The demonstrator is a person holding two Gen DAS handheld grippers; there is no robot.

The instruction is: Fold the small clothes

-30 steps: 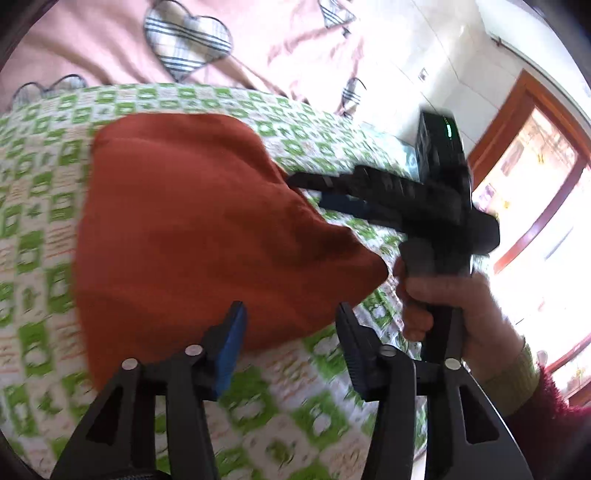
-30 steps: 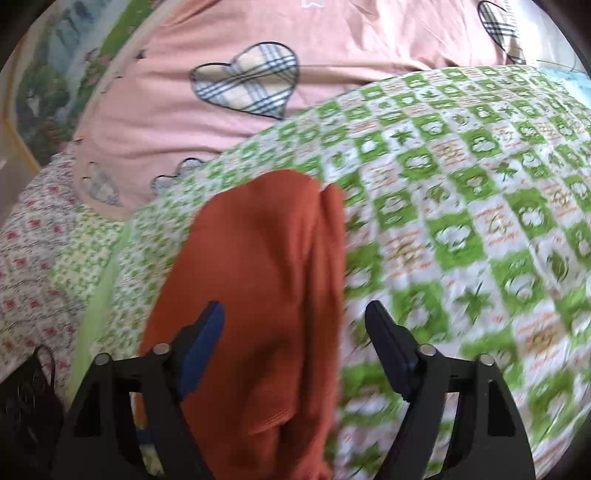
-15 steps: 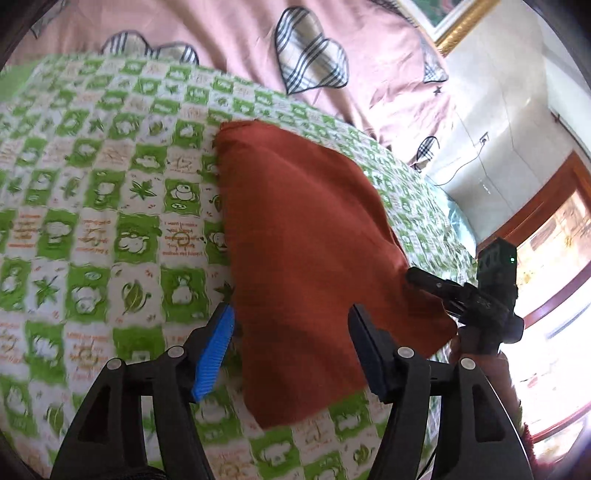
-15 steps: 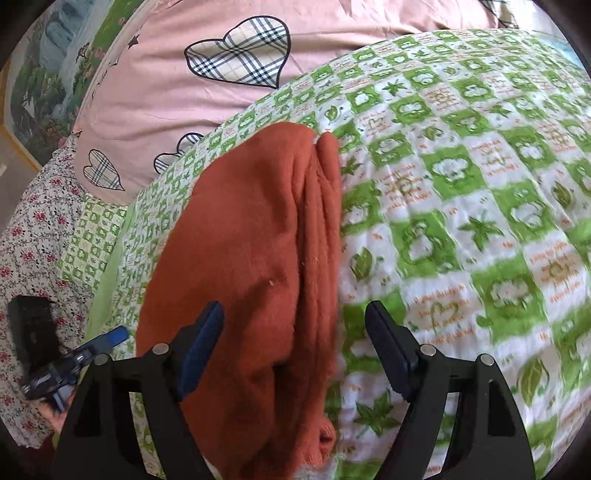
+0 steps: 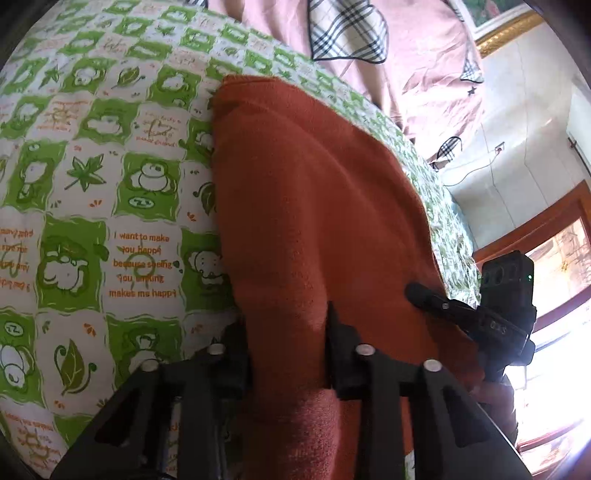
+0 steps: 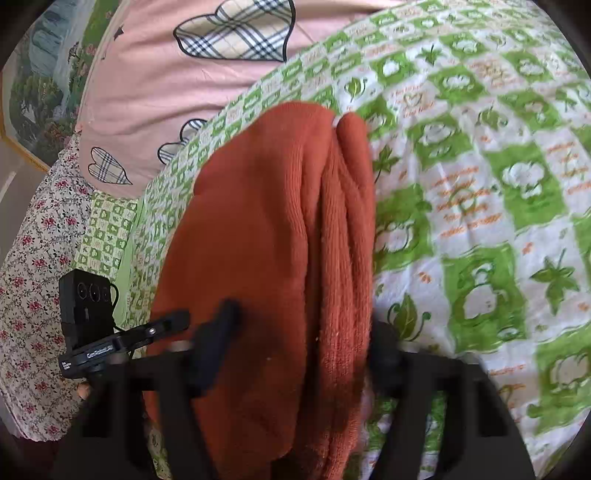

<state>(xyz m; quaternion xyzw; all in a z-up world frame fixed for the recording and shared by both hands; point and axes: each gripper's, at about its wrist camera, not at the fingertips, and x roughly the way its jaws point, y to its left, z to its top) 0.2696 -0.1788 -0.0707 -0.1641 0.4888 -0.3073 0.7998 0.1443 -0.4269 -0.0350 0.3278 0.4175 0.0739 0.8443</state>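
Nearest the left wrist camera, the left gripper (image 5: 288, 350) has its two black fingers astride a raised ridge of the rust-orange garment (image 5: 314, 206). The fabric fills the gap between them and both inner faces touch it, so the left tongs are clamped on the garment at its near edge.

In the right wrist view, the right gripper (image 6: 299, 354) stands lower over the same garment (image 6: 258, 236), at the opposite end. Its fingers appear dark and blurred. They sit wide apart, with the cloth bulging up between them; whether they press the fabric or merely straddle it cannot be told.

The garment lies folded on the green-and-white checked bedspread (image 5: 92, 177), a long piece with several stacked layers showing as parallel ridges along one side (image 6: 347, 229). It runs from both grippers toward the far side of the bed, where its rounded end stops short of the bedspread's far edge.

Each view shows the other gripper at the garment's side: the right one at the right edge of the left view (image 5: 476, 317), the left one at the lower left of the right view (image 6: 122, 339).

Beyond the bedspread lies a pink sheet (image 6: 177, 85) with plaid hearts (image 6: 236, 29). A floral cloth (image 6: 33, 258) lies at the left.
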